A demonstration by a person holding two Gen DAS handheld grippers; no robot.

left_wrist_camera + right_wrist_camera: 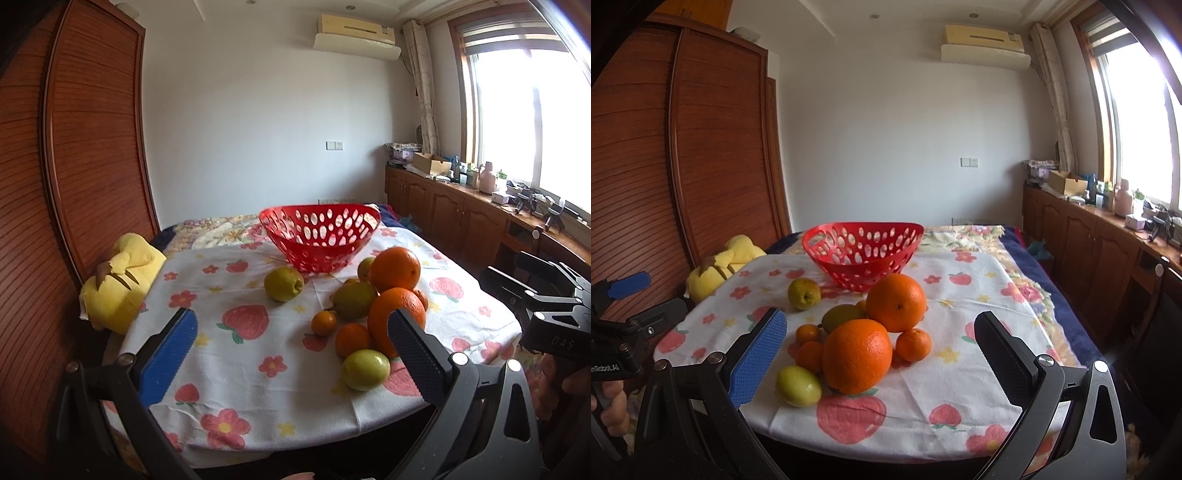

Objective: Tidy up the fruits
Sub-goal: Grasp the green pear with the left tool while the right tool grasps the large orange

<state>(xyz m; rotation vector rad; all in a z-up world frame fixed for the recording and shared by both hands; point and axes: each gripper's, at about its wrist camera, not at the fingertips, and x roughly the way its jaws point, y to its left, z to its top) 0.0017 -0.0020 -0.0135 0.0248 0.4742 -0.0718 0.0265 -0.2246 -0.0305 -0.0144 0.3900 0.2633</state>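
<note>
Since nothing's in the red basket (pixel 862 254) yet, the fruit pile sits on the tablecloth (pixel 960 369) just in front of it. Both jaws are spread wide and empty; the right gripper (pixel 881 363) is dead-on with the near big orange (pixel 857 355), while the left gripper (pixel 291 354) has it off to the right.

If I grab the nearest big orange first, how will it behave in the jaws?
The nearest big orange is round, so it will probably roll if nudged off-centre. It looks firm and fairly heavy for its size; the open right gripper seems wide enough. The green fruit and small tangerine sit close beside it, so they may get bumped.
</note>
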